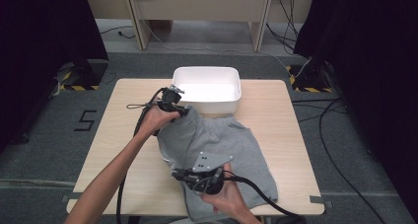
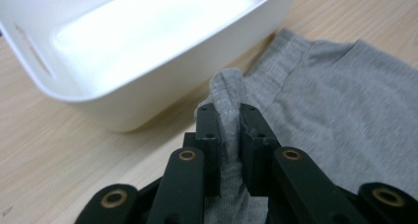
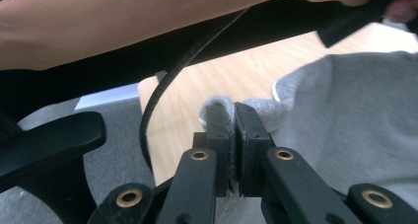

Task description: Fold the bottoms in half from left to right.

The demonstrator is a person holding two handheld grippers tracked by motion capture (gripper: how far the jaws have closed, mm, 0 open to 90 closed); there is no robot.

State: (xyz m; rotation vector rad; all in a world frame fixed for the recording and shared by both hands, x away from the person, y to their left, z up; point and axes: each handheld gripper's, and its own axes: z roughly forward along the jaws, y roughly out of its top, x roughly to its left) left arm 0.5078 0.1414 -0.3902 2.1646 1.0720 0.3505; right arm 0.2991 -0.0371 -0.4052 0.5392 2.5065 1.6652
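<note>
Now both ends gripped: left gripper (image 2: 227, 130) clamped on the grey shorts (image 1: 217, 145) at the waistband beside the white tub (image 1: 207, 88); right gripper (image 3: 231, 135) clamped on the hem farthest from the tub. Lifting stage, likely. Next: raise the shorts clear of the worktop (image 1: 128, 150), over the tub's rim.

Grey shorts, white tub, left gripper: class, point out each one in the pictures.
grey shorts (image 1: 224, 140), high view, flat middle of the fabric.
white tub (image 2: 148, 93), left gripper view, near outer wall.
left gripper (image 2: 229, 116), left gripper view, between its fingertips.
</note>
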